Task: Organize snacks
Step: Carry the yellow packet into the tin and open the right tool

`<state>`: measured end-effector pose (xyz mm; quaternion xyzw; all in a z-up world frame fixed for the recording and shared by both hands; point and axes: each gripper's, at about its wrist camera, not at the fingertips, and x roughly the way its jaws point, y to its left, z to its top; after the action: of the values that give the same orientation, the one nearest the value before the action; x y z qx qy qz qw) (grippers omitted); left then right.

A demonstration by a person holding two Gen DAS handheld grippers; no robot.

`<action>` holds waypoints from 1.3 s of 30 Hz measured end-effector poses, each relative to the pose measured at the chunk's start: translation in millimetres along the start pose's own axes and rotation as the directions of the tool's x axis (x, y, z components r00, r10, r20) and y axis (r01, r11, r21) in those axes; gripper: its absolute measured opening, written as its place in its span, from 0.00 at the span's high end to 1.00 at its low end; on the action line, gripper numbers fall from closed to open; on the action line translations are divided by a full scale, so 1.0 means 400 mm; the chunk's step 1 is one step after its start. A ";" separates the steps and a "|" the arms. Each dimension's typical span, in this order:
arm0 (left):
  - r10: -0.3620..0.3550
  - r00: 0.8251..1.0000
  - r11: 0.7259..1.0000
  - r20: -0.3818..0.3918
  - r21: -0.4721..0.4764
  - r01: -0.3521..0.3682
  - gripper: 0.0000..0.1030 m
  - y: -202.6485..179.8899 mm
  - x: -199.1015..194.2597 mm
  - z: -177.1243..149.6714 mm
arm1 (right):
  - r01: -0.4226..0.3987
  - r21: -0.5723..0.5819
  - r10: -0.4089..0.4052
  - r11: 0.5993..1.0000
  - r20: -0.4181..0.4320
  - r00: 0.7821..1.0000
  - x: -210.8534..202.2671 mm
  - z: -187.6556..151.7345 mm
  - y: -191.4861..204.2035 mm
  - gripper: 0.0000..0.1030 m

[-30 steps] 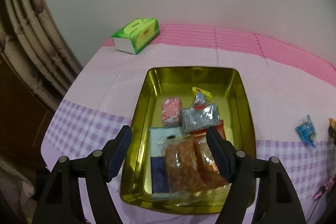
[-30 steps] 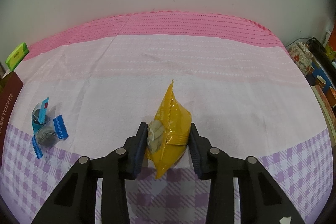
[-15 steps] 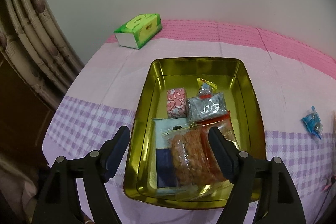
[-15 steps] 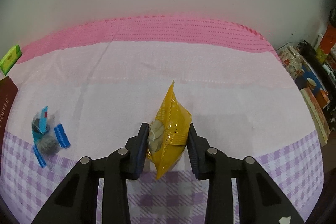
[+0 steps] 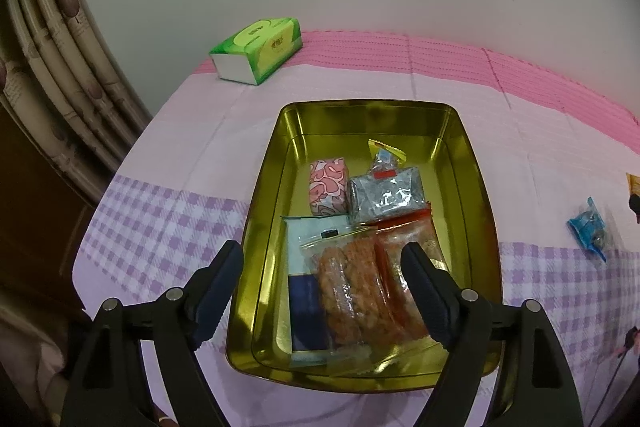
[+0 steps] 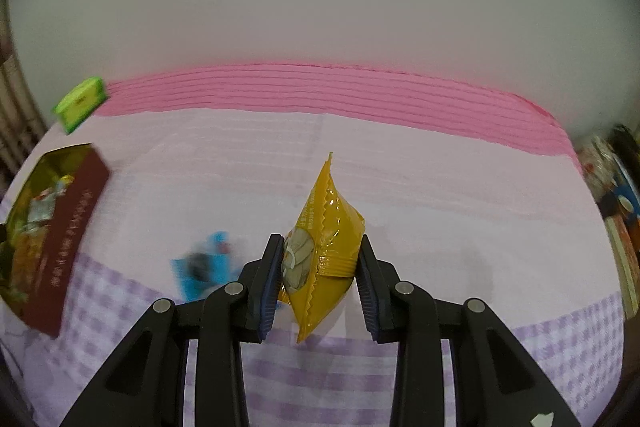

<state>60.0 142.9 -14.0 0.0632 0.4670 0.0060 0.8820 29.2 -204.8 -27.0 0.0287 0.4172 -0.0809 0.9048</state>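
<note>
Right wrist view: my right gripper (image 6: pixel 320 267) is clamped on the yellow snack packet (image 6: pixel 324 239), fingers (image 6: pixel 270 281) pressing its lower half from either side, the packet standing on end clear of the counter (image 6: pixel 440 187). The packet looks puffed and crinkly, so I judge it light, soft and somewhat slippery; its contents may crush, so the hold is best kept across the full belly, not on the thin crimped seals at top and bottom.

Left wrist view: my left gripper (image 5: pixel 320 291) hangs above the near end of the gold tin tray (image 5: pixel 476 187), fingers wide apart and gripping nothing; they have just been opening further, with only the tray's contents beneath them.

Landmark: the tray. Inside it I count six packets:
- two clear bags of orange snacks (image 5: pixel 352 291) at the near end
- one pale and navy flat pack (image 5: pixel 304 259) left of them
- one pink patterned pack (image 5: pixel 328 187) toward the middle
- one silver pack (image 5: pixel 386 197) right of the pink one
- one small yellow-edged sweet (image 5: pixel 386 153) beyond the silver one.

Outside the tray:
- one blue-wrapped snack (image 5: pixel 588 229) lies on the counter well to its right, blurred in the right wrist view
- one green tissue box (image 5: pixel 258 51) sits beyond its far left corner.

The held yellow packet is right of the blue one, not yet in the tray.
</note>
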 end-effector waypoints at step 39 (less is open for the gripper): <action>0.091 0.996 0.971 -0.013 -0.219 -0.091 0.19 0.195 -0.032 -0.049 | -0.447 -0.306 0.409 0.840 -0.184 0.894 0.027 0.027 0.675 0.65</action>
<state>40.6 221.4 -5.1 -0.0133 0.4612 0.0979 0.8818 90.3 58.5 -32.4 -0.0313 0.4576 0.1986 0.8661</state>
